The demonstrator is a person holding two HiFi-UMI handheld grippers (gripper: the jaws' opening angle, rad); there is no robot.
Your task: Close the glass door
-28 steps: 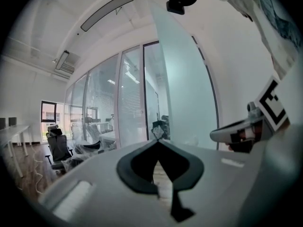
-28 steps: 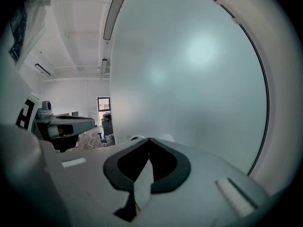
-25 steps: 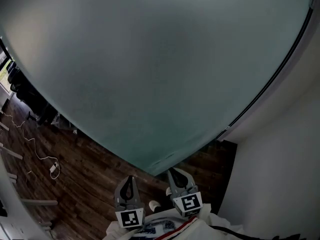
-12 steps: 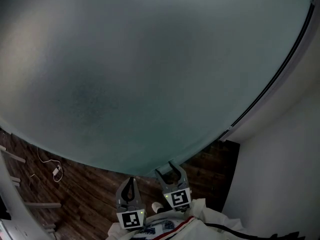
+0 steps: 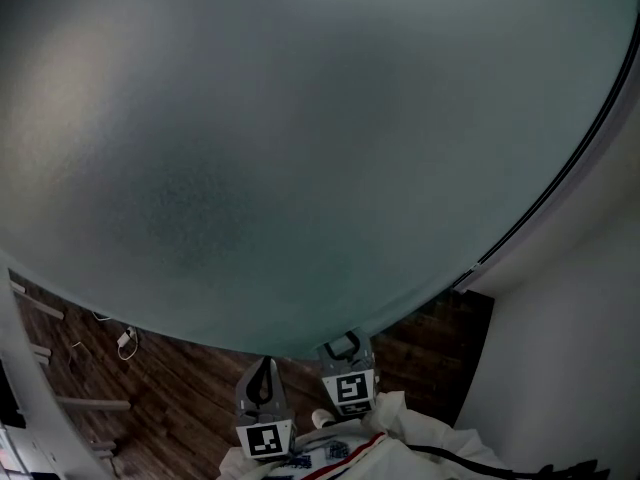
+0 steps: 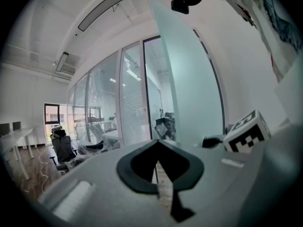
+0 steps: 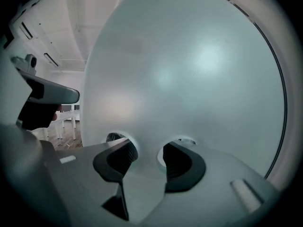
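Before the glass door (image 5: 300, 148), its long side vertical, right gripper (image 5: 343, 342) is spread, empty, just narrowing; left gripper (image 5: 263, 362) pressed together.

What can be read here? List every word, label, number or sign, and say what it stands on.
No readable words or numbers.
Black-and-white square marker on the left white cube: code pattern, no letters.
Same marker on the right white cube: pattern only.
Blue print on the person's white garment: too blurred to read.
Frosted glass door: bare.
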